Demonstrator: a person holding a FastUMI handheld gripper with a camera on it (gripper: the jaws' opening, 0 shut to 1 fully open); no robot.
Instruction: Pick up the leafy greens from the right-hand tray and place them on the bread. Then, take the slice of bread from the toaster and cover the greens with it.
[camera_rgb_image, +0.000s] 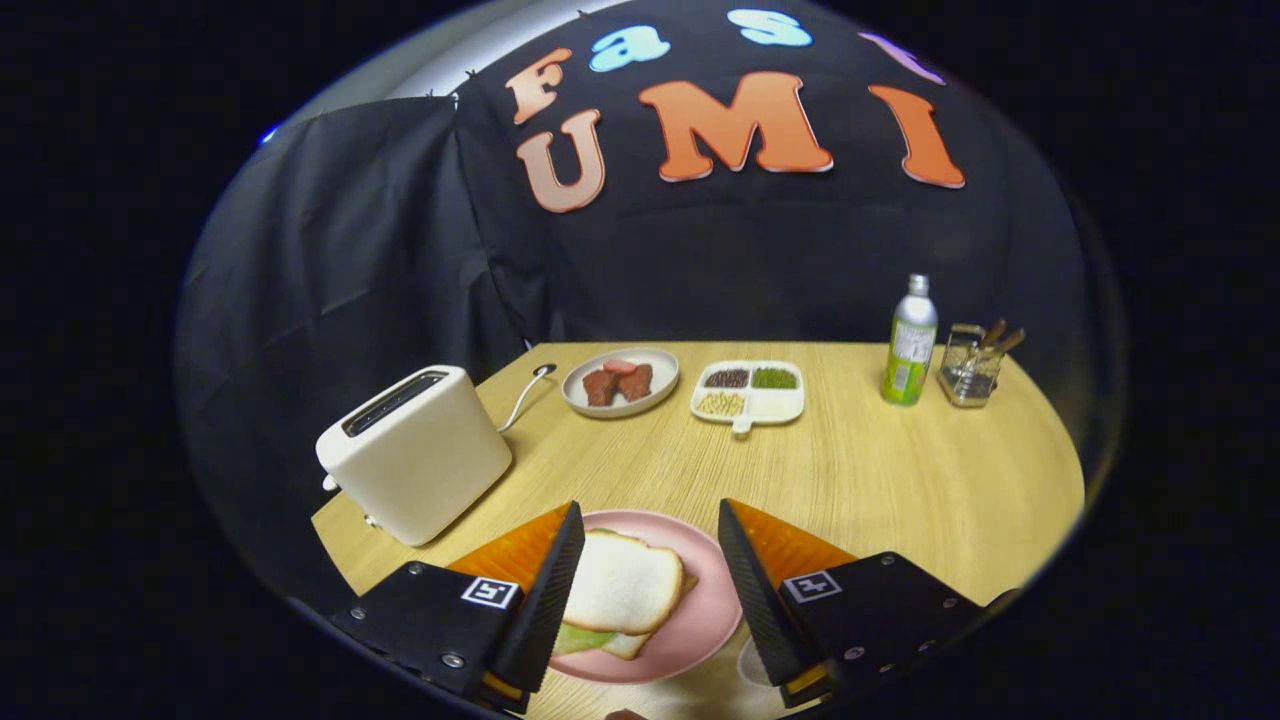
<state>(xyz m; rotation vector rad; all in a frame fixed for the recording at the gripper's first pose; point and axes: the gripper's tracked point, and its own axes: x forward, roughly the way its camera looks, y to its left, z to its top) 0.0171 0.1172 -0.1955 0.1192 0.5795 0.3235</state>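
A pink plate (712, 600) lies on the wooden table between my fingers. On it sits a white bread slice (622, 592) lying over leafy greens (582, 640), whose pale green edge pokes out beneath, above a lower slice (628, 648). My gripper (650, 535) hovers above the plate, open, with nothing between its fingers. A cream toaster (415, 452) stands to the left, just beyond the left finger; I cannot see bread in its slots.
Farther back stand a white plate of red-brown meat pieces (620, 381), a white divided tray (748, 393) with grains and green bits, a green-labelled bottle (909, 343) and a clear holder with utensils (972, 368). The toaster's cord (522, 395) trails behind it.
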